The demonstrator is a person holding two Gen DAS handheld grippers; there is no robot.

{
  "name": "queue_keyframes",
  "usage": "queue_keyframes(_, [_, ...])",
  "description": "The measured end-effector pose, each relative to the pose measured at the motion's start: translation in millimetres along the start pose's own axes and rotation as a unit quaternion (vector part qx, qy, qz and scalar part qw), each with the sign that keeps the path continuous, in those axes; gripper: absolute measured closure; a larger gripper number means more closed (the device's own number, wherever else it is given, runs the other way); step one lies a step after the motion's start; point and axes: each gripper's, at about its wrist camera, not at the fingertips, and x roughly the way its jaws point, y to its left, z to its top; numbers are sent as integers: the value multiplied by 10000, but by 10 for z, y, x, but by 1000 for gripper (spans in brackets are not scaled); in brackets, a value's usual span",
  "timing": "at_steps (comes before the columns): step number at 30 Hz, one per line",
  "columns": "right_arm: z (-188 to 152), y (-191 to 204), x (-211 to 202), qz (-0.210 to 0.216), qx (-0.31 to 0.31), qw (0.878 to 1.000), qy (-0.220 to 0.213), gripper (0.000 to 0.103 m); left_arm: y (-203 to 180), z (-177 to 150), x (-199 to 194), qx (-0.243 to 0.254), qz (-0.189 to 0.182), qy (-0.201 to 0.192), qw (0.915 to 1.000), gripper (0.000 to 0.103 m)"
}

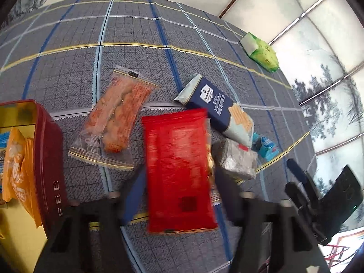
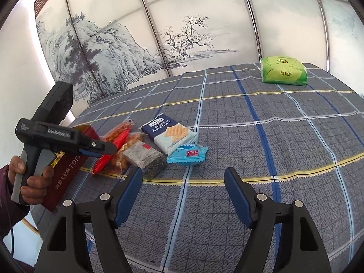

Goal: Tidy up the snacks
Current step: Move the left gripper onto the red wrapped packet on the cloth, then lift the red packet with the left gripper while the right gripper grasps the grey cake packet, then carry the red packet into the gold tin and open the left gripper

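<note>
Holding the red packet (image 1: 179, 170) between its fingers, the left tool (image 1: 179, 195) is clenched on it; the packet's long axis runs 12 to 6 o'clock in the left wrist view, lifted off the table (image 1: 136, 22). The maroon tin (image 1: 51, 159) lies at 9 o'clock from the tool, close by, with orange sachets already inside. Judgement: the coming move is a short swing toward 9 o'clock into the tin, and the left hand (image 2: 27, 177) is the nearer one.

The right tool (image 2: 183, 182) hangs released, jaws wide, over bare cloth; the snack pile lies at its 11 o'clock.

Materials:
- red packet: glossy film, flat, limp.
- clear cracker bag (image 1: 111, 118): crinkled, serrated ends.
- navy cracker pack (image 1: 218, 104): rectangular, firmer.
- grey speckled block (image 1: 236, 159): wrapped in clear film.
- small blue sachet (image 2: 187, 153).
- green tissue pack (image 2: 283, 70), well apart at 1 o'clock.
- tablecloth: woven plaid.
</note>
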Motion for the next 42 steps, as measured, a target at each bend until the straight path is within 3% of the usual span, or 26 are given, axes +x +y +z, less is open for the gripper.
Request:
queue_keyframes(3, [14, -42, 9, 11, 97, 10000, 21, 25, 4, -124, -44, -126, -64, -55, 9999, 62])
queue_keyframes(6, [21, -74, -8, 111, 152, 9998, 8, 25, -100, -400, -167, 13, 141, -185, 9997, 62])
queue_keyframes(8, [19, -67, -22, 274, 99, 9996, 22, 25, -185, -585, -311, 128, 9, -333, 9994, 62])
queue_keyframes(15, [19, 231, -44, 902, -914, 9916, 161, 27, -306, -918, -629, 349, -164, -419, 9984, 62])
queue_keyframes(19, [127, 455, 88, 1122, -1748, 9777, 299, 38, -304, -983, -698, 305, -205, -473, 9982, 62])
queue_keyframes(21, [198, 541, 259, 1120, -2179, 9679, 555, 55, -300, -1007, -733, 282, -183, -505, 9982, 62])
queue_keyframes(23, [250, 575, 395, 1036, -2486, 9602, 738, 60, -298, -1033, -771, 262, -190, -547, 9980, 62])
queue_keyframes(34, [352, 680, 949, 1062, -3136, 9302, 1587, 60, -305, -1088, -849, 260, -195, -627, 9975, 62])
queue_keyframes(36, [281, 725, 1006, 970, -3262, 9234, 1774, 65, -308, -1091, -848, 266, -185, -635, 9975, 62])
queue_keyframes(39, [225, 719, 911, 799, -3166, 9292, 1732, 66, -296, -1103, -873, 255, -180, -678, 9972, 62])
queue_keyframes(42, [160, 597, 678, 660, -2685, 9496, 1478, 66, -272, -1114, -903, 235, -225, -742, 9967, 62])
